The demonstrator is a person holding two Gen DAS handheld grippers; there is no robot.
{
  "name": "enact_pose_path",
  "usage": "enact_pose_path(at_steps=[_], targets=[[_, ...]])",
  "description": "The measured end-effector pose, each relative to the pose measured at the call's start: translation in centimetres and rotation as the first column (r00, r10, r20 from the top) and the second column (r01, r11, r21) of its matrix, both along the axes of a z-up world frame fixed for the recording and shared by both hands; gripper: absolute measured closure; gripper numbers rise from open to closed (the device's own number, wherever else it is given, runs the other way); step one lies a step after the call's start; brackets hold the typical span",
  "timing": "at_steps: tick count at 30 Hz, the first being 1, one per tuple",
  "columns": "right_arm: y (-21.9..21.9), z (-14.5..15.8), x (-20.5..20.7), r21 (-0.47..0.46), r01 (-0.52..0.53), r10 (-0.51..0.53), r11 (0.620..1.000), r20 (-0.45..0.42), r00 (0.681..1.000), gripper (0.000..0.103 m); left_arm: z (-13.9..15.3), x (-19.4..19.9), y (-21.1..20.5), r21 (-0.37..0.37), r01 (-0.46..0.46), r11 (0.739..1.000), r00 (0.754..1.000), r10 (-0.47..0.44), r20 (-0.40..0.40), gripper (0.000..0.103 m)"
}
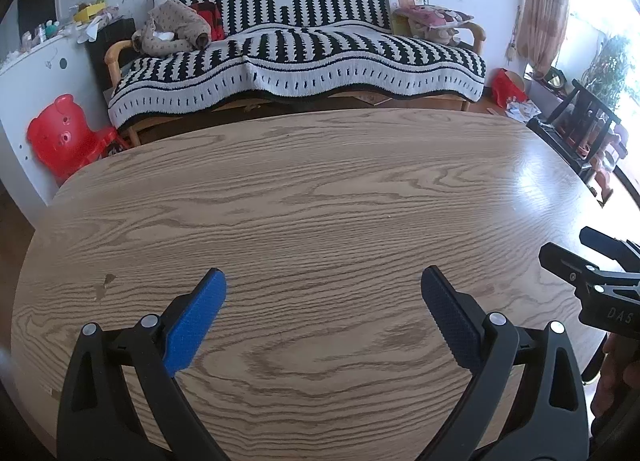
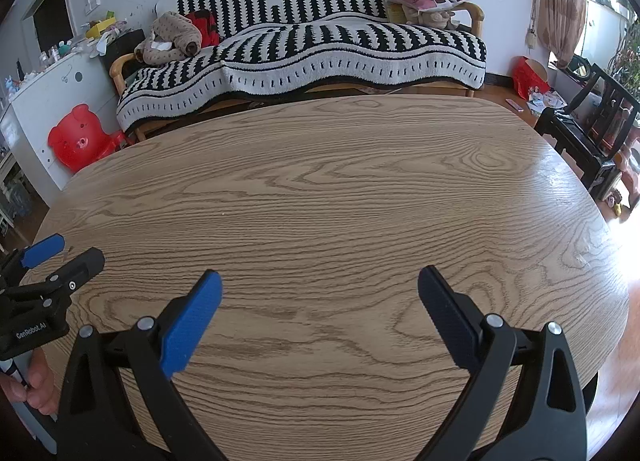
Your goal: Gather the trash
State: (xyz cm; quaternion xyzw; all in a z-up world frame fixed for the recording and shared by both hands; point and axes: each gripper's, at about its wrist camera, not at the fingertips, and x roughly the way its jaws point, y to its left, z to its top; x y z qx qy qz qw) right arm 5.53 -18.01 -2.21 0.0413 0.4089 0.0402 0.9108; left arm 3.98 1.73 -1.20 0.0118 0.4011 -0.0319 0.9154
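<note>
Two grippers hang side by side over the near part of an oval wooden table (image 1: 320, 189), both pointing across it toward the sofa (image 1: 296, 57) against the far wall. The left gripper (image 1: 324, 293) sits low above the wood, its blue-padded fingers (image 1: 196, 321) spread wide apart with only bare tabletop between them. The right gripper (image 2: 320, 293) is held much the same way, level and aimed forward, its jaws likewise spread wide and gripping nothing.

From the left wrist view, the black nose of the right tool pokes in at the right edge, near but clear of the left one. From the right wrist view, the left tool shows at the left edge, one blue pad raised, and the person's left hand (image 2: 36, 381) is wrapped around the handle below it.

No trash shows on the wood in either view. What looks like scattered paper scraps (image 1: 520, 109) lies on the floor past the table's far right corner, beside a red bag (image 1: 506, 87); whether that is the trash meant, I cannot tell.

On the sofa, a striped black-and-white throw covers the seat, with a heap of brown clothing (image 1: 176, 29) at its left end and a pink cushion (image 1: 436, 19) at its right. A red bear-shaped stool (image 1: 64, 137) stands by the white cabinet to the left, and a dark wooden chair (image 2: 592, 133) stands near the window to the right.
</note>
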Motion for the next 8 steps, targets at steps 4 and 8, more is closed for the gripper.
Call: enact_pose_path(at_steps=[4,8], targets=[[-0.02,0.00,-0.04,-0.001,0.000,0.000,1.000,0.001,1.000,0.008,0.06,-0.04,0.00,-0.006,-0.003,1.000,1.000,0.003,-0.007,0.008],[-0.07,0.00,-0.02,0.000,0.000,0.000,1.000,0.000,1.000,0.008,0.03,0.03,0.20,-0.012,-0.009,1.000,1.000,0.009,-0.016,0.008]])
